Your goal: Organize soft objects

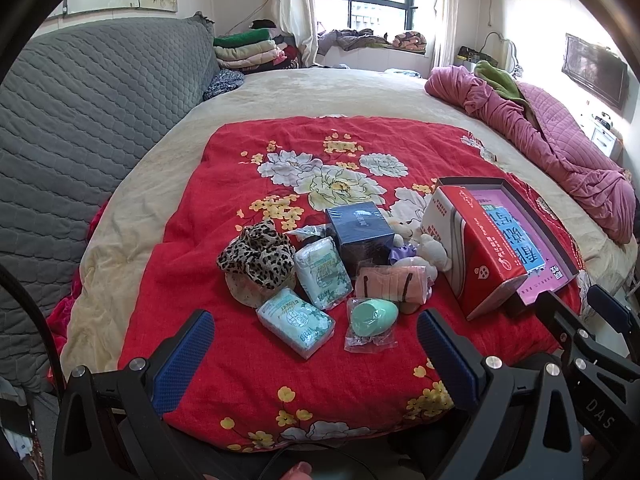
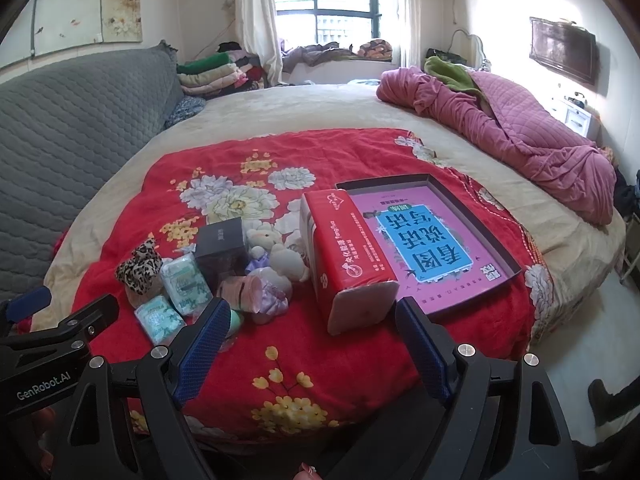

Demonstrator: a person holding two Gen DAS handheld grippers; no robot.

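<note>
1. Left gripper (image 1: 316, 344) spread wide, grasping nothing, over the near edge of the red blanket (image 1: 248, 384).
2. Right gripper (image 2: 310, 336) likewise released.
3. Soft objects: tissue packs (image 1: 296, 322), leopard scrunchie (image 1: 258, 256), plush toy (image 1: 430, 252) clustered left of the red tissue box (image 2: 348, 264).

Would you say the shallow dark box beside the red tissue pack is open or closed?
Open: the box has no lid, and its purple printed inside shows.

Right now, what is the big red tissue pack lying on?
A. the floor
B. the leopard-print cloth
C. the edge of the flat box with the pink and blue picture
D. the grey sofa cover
C: the red tissue pack lies along the left edge of the flat box, which rests on the red flowered blanket.
</note>
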